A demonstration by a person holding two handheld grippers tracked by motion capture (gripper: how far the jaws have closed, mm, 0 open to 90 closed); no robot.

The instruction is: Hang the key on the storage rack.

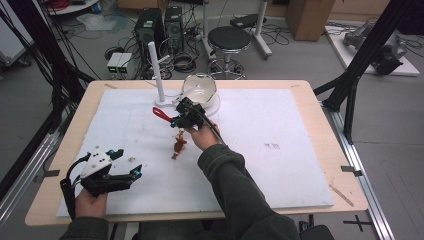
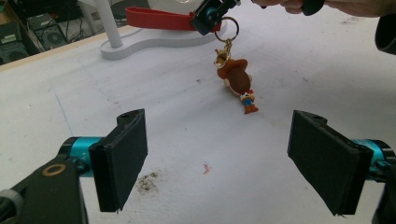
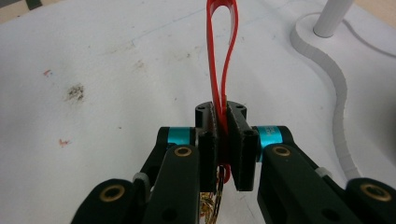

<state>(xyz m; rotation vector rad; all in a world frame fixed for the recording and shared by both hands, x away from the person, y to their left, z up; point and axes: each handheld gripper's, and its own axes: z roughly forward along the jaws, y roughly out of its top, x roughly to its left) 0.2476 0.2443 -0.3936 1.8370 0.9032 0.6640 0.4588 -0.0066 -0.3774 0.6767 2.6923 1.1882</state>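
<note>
A keychain with a red strap loop (image 1: 161,114) (image 2: 159,18) (image 3: 222,56), a gold ring (image 2: 227,29) and a small brown figure (image 1: 178,146) (image 2: 237,79) hangs from my right gripper (image 1: 176,120) (image 3: 222,140). That gripper is shut on the strap, near the white stand (image 1: 159,75). The figure lies tilted with its feet on the white mat (image 1: 280,150). My left gripper (image 1: 127,162) (image 2: 217,163) rests low at the front left with its jaws wide open, nothing between them, well short of the figure.
The stand's upright white post (image 2: 109,23) (image 3: 334,16) rises from a curved flat base (image 3: 336,93), with a white bowl-like dish (image 1: 201,90) beside it at the mat's far middle. Dirt marks (image 2: 148,179) dot the mat. The wooden table edge (image 1: 345,165) borders the mat.
</note>
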